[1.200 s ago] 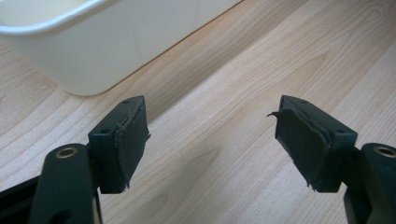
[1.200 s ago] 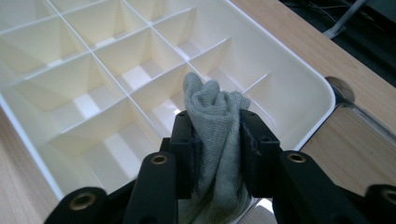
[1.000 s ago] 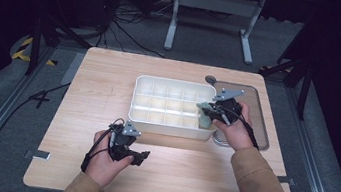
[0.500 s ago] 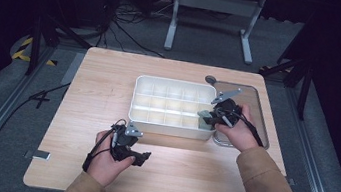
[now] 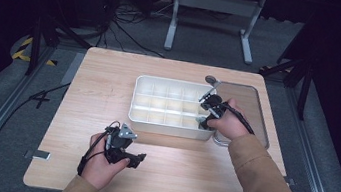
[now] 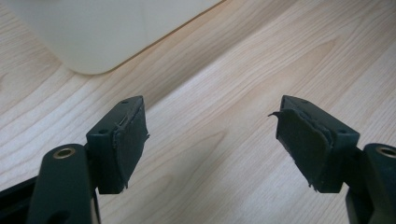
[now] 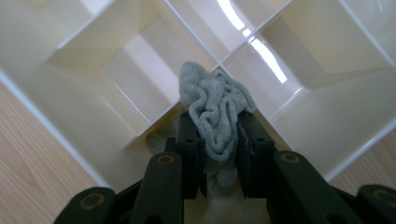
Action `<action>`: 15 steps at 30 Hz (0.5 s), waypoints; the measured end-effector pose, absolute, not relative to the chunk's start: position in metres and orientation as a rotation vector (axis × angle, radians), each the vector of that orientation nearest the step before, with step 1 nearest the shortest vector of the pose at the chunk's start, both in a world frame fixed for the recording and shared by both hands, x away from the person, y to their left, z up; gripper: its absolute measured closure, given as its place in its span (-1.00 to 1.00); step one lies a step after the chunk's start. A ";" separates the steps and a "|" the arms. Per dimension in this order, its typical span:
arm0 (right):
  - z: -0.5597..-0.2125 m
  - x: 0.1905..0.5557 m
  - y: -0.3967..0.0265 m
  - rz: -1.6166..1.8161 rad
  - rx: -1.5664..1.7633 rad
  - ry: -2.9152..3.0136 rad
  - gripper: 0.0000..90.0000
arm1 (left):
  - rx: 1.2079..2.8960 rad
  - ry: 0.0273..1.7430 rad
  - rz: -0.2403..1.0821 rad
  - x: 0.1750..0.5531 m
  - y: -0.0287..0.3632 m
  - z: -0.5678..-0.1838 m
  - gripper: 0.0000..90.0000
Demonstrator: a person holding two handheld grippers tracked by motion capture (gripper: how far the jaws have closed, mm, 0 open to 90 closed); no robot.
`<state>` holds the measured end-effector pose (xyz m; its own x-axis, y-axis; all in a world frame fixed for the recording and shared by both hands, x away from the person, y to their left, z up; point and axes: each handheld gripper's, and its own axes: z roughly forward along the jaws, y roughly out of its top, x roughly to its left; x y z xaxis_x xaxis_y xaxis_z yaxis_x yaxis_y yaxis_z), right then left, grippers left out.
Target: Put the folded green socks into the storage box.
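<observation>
**Grey cloth pinched over the divided box**

Grey knit cloth (image 7: 215, 109), bunched into soft folds, sits clamped between the jaws of the right gripper (image 7: 218, 140), which have just been closing on it. It hangs over the near right compartments of the white box (image 5: 140, 122), just above a crossing of the dividers; one cannot tell whether its lower end already touches the bottom.

The cloth looks light and limp (a sock or small rag, by the ribbing). It should crumple rather than resist, so it is unlikely to slip from the padded jaws, but it will droop and could snag on a divider edge. The bunched middle, where it is held now, seems the best place to grip; a loose corner would let the rest trail over neighbouring cells.

In the high view the right gripper (image 5: 208, 112) reaches in at the box's right end, the hand resting by the near right corner. To the right of the box lies a clear lid (image 5: 254, 95), flat on the wooden table (image 5: 95, 80).

The left gripper (image 6: 210, 140) hovers low over bare wood near the box's near left corner, jaws wide apart with nothing between them; in the high view it (image 5: 132, 157) sits near the table's front edge, well apart from the cloth.
</observation>
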<state>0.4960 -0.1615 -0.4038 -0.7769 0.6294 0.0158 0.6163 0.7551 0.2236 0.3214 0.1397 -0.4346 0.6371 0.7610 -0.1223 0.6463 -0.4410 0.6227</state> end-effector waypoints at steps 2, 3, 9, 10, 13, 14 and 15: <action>-0.410 0.499 -0.158 0.263 1.012 2.900 0.63 | 2.211 1.109 0.237 0.319 0.143 -0.435 -0.44; -0.415 0.500 -0.155 0.227 1.002 2.900 0.63 | 2.206 1.115 0.235 0.319 0.144 -0.435 -0.44; -0.421 0.510 -0.153 0.184 1.078 2.929 0.63 | 2.200 1.123 0.247 0.315 0.148 -0.435 -0.44; -0.421 0.510 -0.152 0.179 1.074 2.926 0.63 | 2.201 1.128 0.243 0.315 0.148 -0.435 -0.44; -0.422 0.508 -0.151 0.173 1.087 2.910 0.62 | 2.210 1.117 0.241 0.316 0.146 -0.436 -0.44; -0.421 0.508 -0.151 0.174 1.094 2.907 0.60 | 2.209 1.119 0.238 0.316 0.146 -0.436 -0.44; -0.421 0.508 -0.151 0.176 1.098 2.905 0.58 | 2.206 1.121 0.237 0.316 0.145 -0.436 -0.45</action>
<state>0.5077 -0.1507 -0.4209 -0.7501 0.6612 0.0110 0.6577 0.7442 0.1169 0.3164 0.1452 -0.4357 0.6190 0.7756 -0.1234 0.6596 -0.4281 0.6178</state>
